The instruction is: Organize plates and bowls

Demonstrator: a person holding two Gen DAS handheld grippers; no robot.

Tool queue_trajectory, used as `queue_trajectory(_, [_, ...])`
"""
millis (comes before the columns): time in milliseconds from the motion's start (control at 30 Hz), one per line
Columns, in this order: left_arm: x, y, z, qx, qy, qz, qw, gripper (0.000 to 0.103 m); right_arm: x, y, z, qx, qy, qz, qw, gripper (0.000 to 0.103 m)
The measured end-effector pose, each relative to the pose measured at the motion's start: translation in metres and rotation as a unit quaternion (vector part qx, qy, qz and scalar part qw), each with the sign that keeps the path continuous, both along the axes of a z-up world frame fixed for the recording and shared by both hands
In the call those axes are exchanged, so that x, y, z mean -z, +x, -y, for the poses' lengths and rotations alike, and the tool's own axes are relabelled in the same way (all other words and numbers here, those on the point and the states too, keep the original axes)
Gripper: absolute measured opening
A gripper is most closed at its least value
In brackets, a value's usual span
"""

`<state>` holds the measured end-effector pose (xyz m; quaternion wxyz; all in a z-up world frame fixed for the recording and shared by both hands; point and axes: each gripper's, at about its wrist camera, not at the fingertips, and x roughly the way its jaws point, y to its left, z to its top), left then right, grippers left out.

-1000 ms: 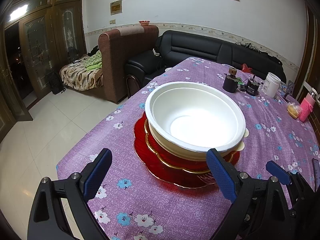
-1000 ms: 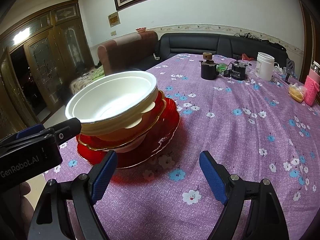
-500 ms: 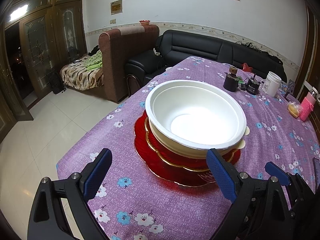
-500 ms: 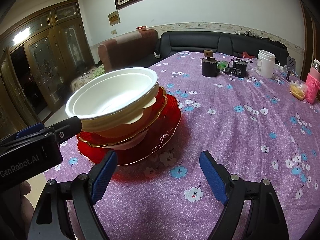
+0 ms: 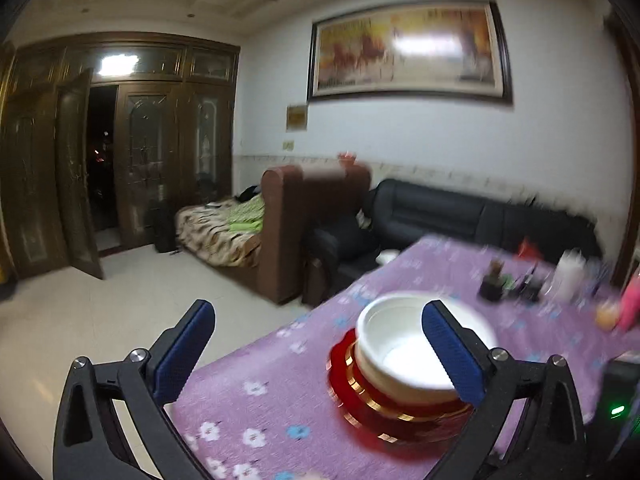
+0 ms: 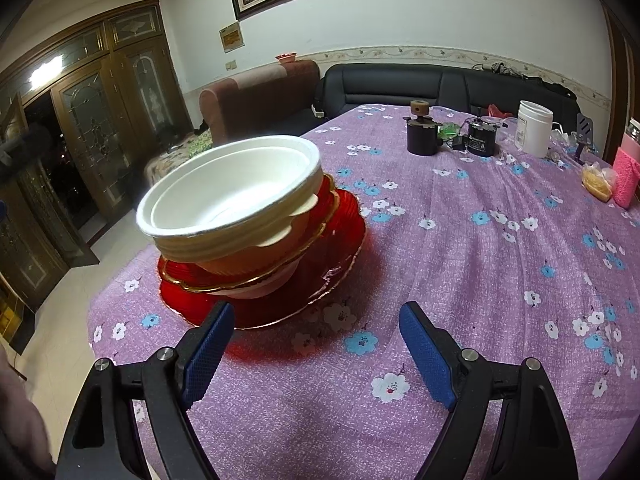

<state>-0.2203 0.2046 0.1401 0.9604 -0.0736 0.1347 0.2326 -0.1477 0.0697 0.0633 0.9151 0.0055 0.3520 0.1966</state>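
A stack of dishes stands near the left edge of the purple flowered table [image 6: 480, 280]. A white bowl [image 6: 236, 192] is on top, over cream and red gold-rimmed bowls, all on a wide red plate [image 6: 344, 256]. In the blurred left wrist view the white bowl [image 5: 392, 344] and the red plate [image 5: 360, 408] lie low at the right. My left gripper [image 5: 320, 354] is pulled back and raised, its jaws opening, nothing between them. My right gripper [image 6: 316, 350] hovers open over the cloth just in front of the red plate, holding nothing.
At the table's far side stand a black jar [image 6: 421, 136], a small black device [image 6: 480, 142], a white canister [image 6: 534, 128], a pink item [image 6: 626, 182] and a bag of snacks [image 6: 598, 182]. A brown sofa [image 5: 288, 224] and a black couch [image 5: 440, 216] stand beyond the table, tiled floor [image 5: 80, 320] to the left.
My left gripper has pulled back and tilted upward, so the stack dropped low and right in its blurred view. It has left the right wrist view. The right gripper has not moved.
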Motion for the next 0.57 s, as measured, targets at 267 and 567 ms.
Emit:
queue_trajectory(267, [0.019, 0.018, -0.008, 0.076, -0.043, -0.096, 0.9916, 0.103, -0.008, -0.011, -0.011, -0.024, -0.006, 0.016, 1.000, 0.088])
queue_trajectory(567, [0.003, 0.035, 0.017, 0.084, -0.034, -0.116, 0.9891, 0.103, -0.018, -0.010, 0.012, -0.024, 0.016, 0.004, 1.000, 0.088])
